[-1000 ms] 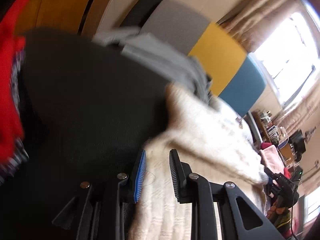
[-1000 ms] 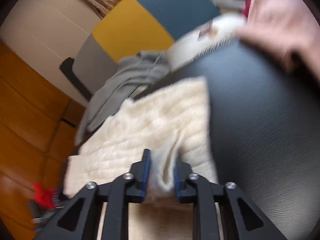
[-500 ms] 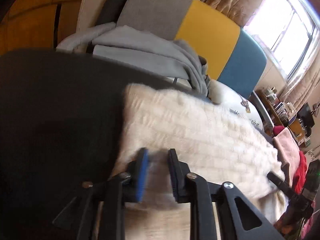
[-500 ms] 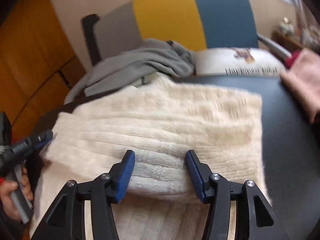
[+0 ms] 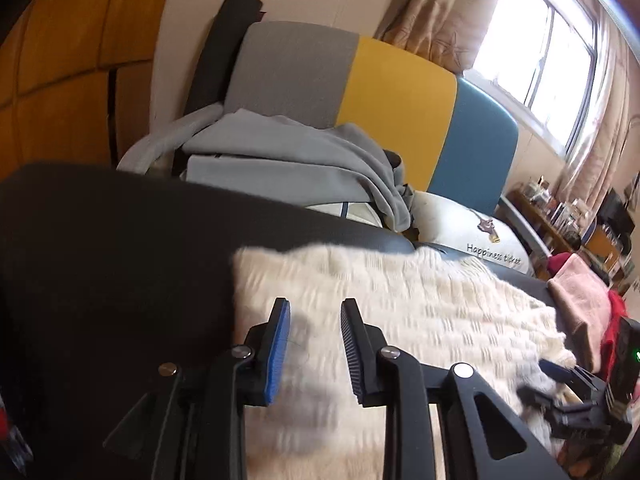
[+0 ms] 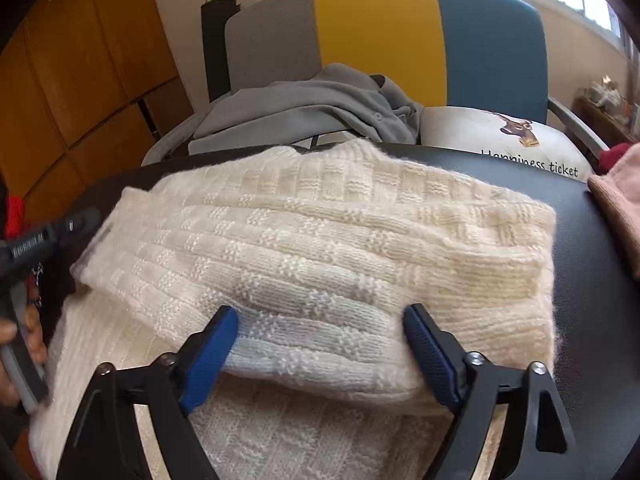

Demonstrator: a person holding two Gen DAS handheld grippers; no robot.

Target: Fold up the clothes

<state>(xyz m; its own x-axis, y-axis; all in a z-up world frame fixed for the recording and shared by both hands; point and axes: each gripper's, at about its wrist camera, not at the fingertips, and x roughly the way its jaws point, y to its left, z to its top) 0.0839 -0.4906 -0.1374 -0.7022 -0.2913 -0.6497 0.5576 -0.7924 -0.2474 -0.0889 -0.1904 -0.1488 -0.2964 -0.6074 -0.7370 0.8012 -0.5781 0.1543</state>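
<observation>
A cream sweater lies folded on the black worktop. The right tongs stand spread wide at the sweater's folded near edge; the left tongs hover slightly parted over its left end.

Tricolour chair behind black table; printed cushion (deer motif) on seat.

From my feeds I count one cream knit sweater, one grey garment, one pink knit piece, one printed white pillow, one tri-colour chair, one black table, and two grippers, left and right.
</observation>
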